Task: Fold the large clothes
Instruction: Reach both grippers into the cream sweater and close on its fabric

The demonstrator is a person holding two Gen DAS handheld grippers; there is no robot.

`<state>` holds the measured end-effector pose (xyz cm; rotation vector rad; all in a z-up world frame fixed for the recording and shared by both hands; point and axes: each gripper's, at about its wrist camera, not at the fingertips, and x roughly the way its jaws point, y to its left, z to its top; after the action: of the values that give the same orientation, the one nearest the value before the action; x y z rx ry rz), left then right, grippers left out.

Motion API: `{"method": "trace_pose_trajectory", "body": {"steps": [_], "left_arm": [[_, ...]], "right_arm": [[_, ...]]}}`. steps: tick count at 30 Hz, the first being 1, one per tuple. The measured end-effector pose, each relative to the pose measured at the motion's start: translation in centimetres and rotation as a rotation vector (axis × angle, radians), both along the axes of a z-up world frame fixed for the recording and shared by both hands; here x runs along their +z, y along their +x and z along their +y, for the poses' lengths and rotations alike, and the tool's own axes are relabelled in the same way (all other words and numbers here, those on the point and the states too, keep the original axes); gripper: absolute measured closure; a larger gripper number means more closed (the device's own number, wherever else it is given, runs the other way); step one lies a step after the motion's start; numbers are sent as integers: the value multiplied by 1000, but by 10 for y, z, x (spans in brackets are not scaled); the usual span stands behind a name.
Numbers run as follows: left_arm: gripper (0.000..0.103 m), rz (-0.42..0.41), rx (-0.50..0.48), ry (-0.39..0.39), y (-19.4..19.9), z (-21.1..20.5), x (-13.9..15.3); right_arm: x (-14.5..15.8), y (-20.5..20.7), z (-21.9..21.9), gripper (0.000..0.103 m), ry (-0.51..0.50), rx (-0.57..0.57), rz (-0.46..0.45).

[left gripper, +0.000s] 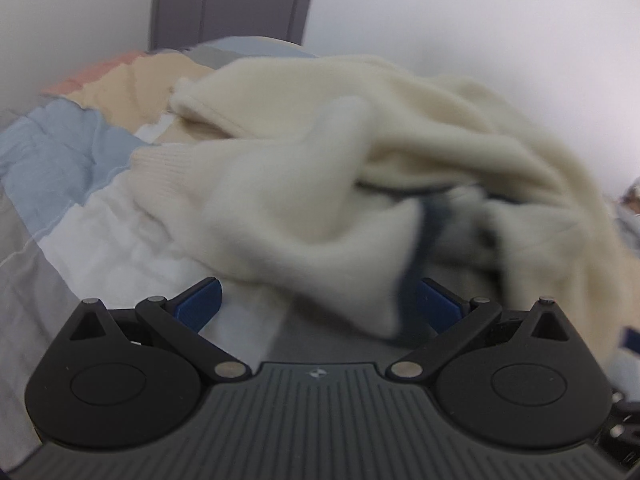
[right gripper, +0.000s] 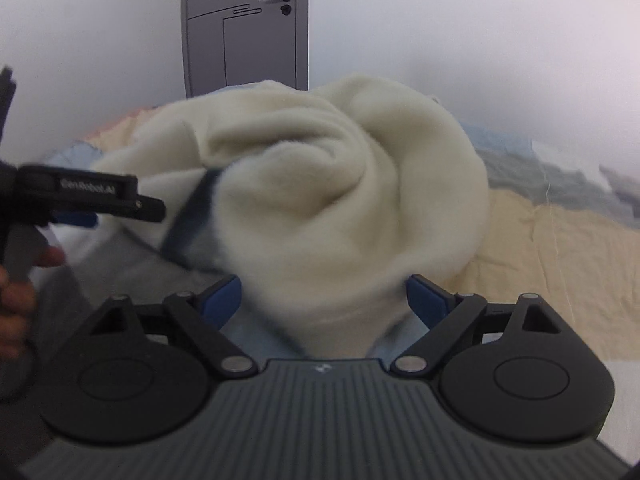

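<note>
A cream fleece garment (left gripper: 320, 184) with a dark trim edge lies bunched on a bed (left gripper: 60, 168) covered in a patchwork quilt. The left claw (left gripper: 318, 304) stands wide open, garment folds sagging between its blue pads (left gripper: 200, 304). The right claw (right gripper: 324, 300) is also spread wide, a thick roll of the garment filling the gap. The left gripper's side reads roughly "GenRobot.AI", blurred.

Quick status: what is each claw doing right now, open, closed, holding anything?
Left claw: open, cream sweater bunched between its fingers, not clamped.
Right claw: open, the sweater's fabric between its fingers, not clamped.
</note>
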<state>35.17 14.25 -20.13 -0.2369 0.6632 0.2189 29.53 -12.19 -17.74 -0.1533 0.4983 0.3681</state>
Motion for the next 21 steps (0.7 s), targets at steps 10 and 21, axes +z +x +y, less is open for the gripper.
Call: {"method": "trace_pose_trajectory", "body": {"steps": [10,21], "left_arm": [[43,-88,11,-77,0,18,-9],[96,-274,8,-167,-57,21,54]], "right_arm": [[-5,13,-4,71,66,28,5],[48,-23,-64,84,190,-160,-132]]}}
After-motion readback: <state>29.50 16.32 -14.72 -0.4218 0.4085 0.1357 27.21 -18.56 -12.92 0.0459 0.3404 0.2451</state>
